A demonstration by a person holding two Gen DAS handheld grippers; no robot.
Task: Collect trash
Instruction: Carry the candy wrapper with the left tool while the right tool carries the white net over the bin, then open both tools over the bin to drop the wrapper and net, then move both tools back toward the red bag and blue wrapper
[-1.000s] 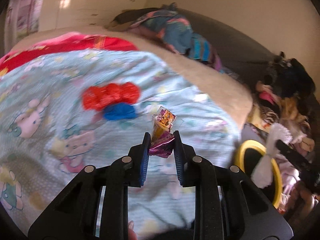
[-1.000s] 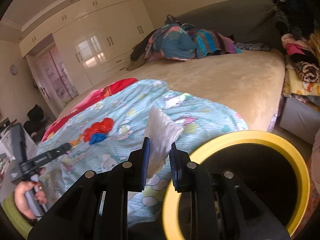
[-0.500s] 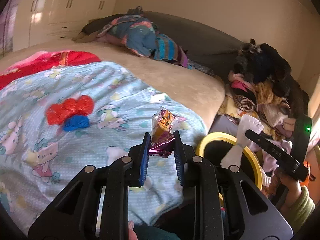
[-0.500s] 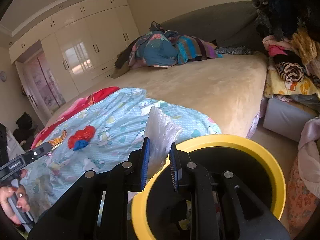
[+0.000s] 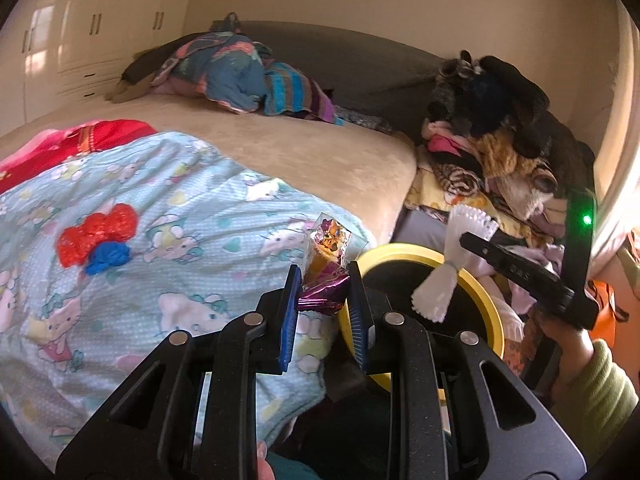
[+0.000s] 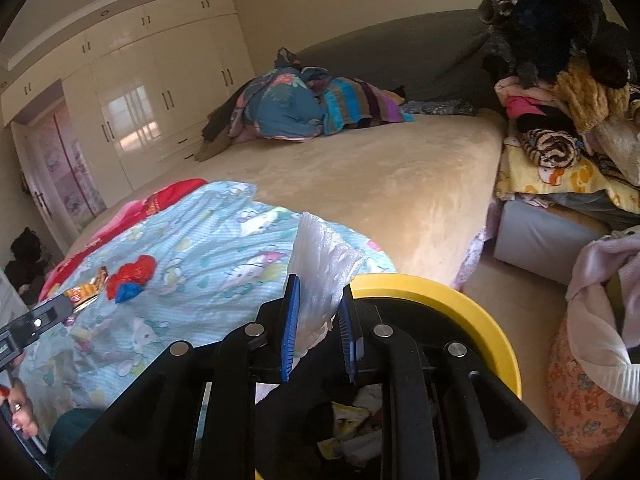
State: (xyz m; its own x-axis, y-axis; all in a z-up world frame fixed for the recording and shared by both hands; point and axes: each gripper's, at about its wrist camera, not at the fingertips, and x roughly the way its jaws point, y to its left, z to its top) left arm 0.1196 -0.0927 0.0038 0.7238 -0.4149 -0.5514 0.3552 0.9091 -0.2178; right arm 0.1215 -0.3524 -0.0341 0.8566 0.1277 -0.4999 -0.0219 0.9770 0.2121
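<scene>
My left gripper [image 5: 322, 298] is shut on a crumpled purple and orange snack wrapper [image 5: 326, 276], held beside the near rim of a yellow-rimmed black trash bin [image 5: 494, 312]. My right gripper [image 6: 318, 314] is shut on a white crinkled plastic wrapper [image 6: 320, 272] and holds it over the bin [image 6: 460, 304], which has trash inside. The white wrapper also shows in the left wrist view [image 5: 448, 264]. A red wrapper [image 5: 98, 232] and a blue one [image 5: 108, 257] lie together on the light blue cartoon blanket [image 5: 168, 248].
The bin stands on the floor at the bed's corner. A heap of clothes [image 6: 560, 92] is piled on a grey box to the right. Bundled bedding [image 6: 304, 104] lies at the bed's far end. White wardrobes [image 6: 140, 100] line the far wall.
Both grippers have swung right toward the bin. The left one, with its wrapper, has left the blanket for the bin's rim. The right one has moved over the bin's opening.
</scene>
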